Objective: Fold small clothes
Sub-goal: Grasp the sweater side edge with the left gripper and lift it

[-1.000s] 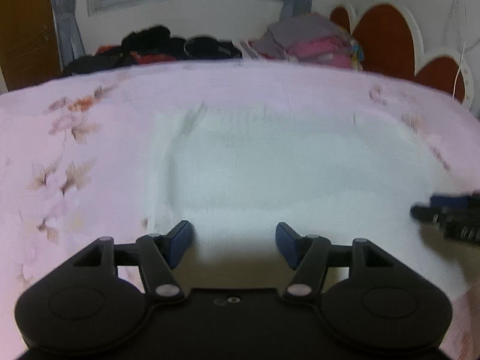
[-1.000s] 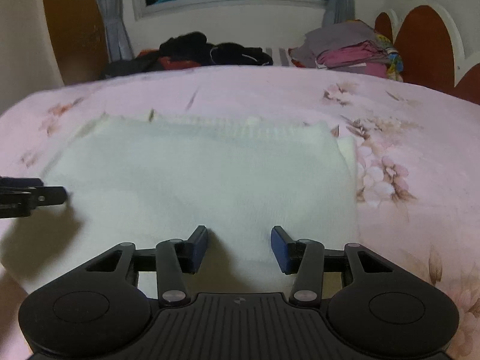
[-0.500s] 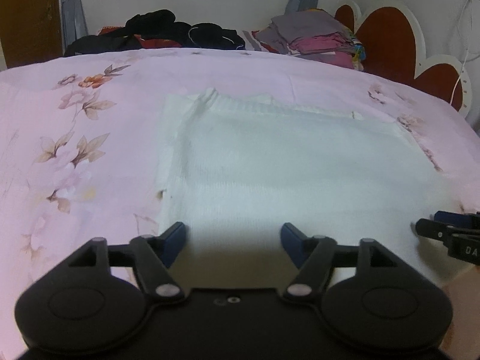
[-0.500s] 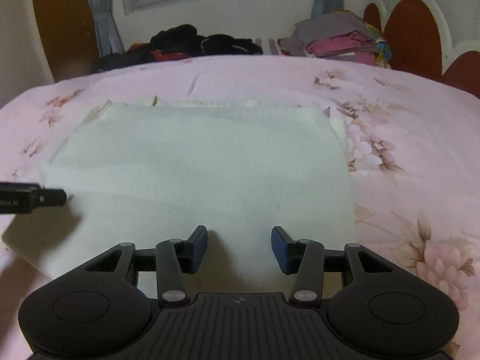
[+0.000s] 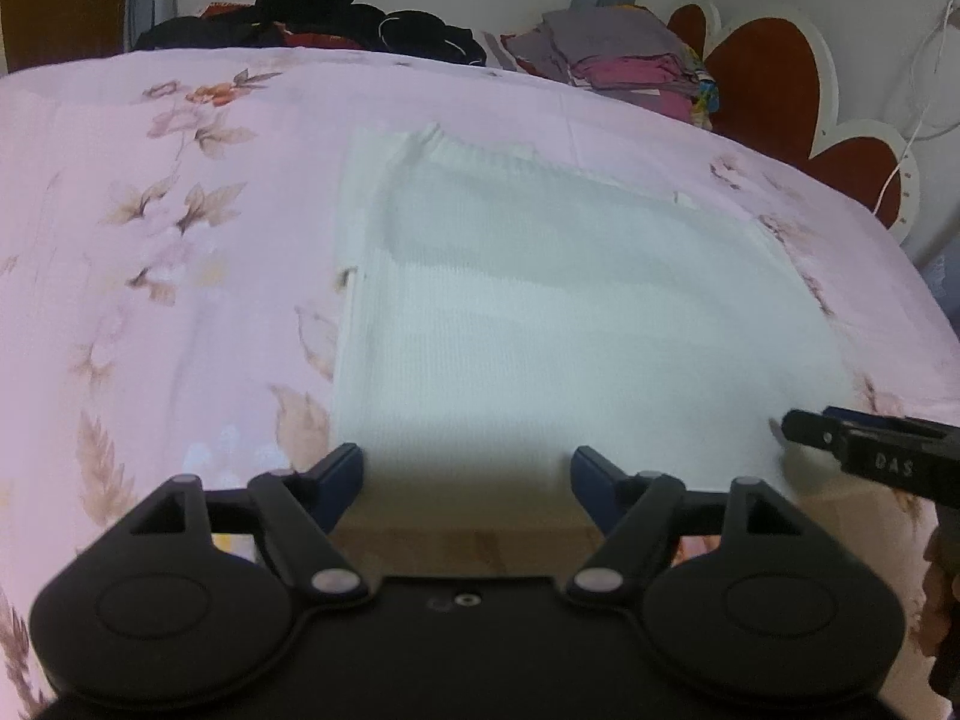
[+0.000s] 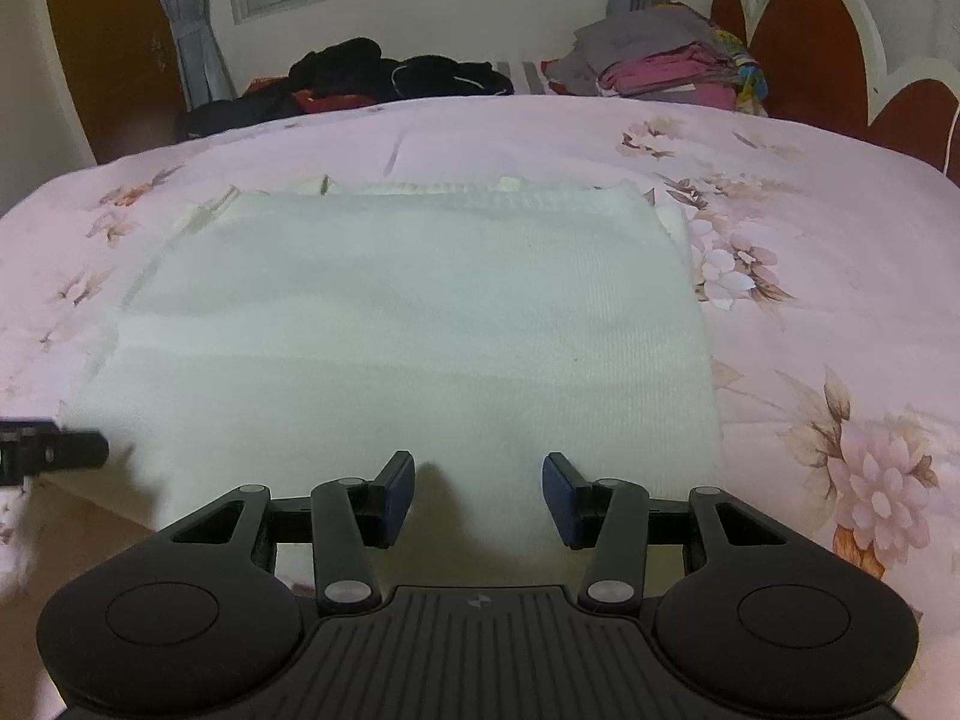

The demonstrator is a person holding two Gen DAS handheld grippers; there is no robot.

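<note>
A white knit garment (image 5: pixel 570 324) lies flat on a pink floral bedspread (image 5: pixel 150 300), spread as a broad rectangle with its ribbed edge at the far side, toward 12 o'clock, and its near hem at the foot of both views, toward 6 o'clock. Its long axis appears to run side to side, from 9 o'clock to 3 o'clock, though the fisheye bends the outline. The left gripper (image 5: pixel 467 474) is poised at the near hem's left part, its blue-padded fingers spread wide with cloth showing between them and nothing pinched; the garment's left edge sits just outside its left pad, at about 10 o'clock. In the right wrist view the same garment (image 6: pixel 408 324) fills the centre, and the right gripper (image 6: pixel 478 489) is poised at the near hem's right part, fingers likewise spread and empty, with the right edge of the cloth at about 2 o'clock from it. Each gripper shows in the other's view: the right one enters at 3 o'clock in the left view, the left one at 9 o'clock in the right view. Both look about equally near the hem, one to each near corner, so the coming move likely turns on pinching the hem there and carrying it toward 12 o'clock. Whether the pads touch the cloth cannot be told. Piled dark clothes (image 6: pixel 384 75) and a folded stack (image 6: pixel 666 60) sit well apart at the far side.
</note>
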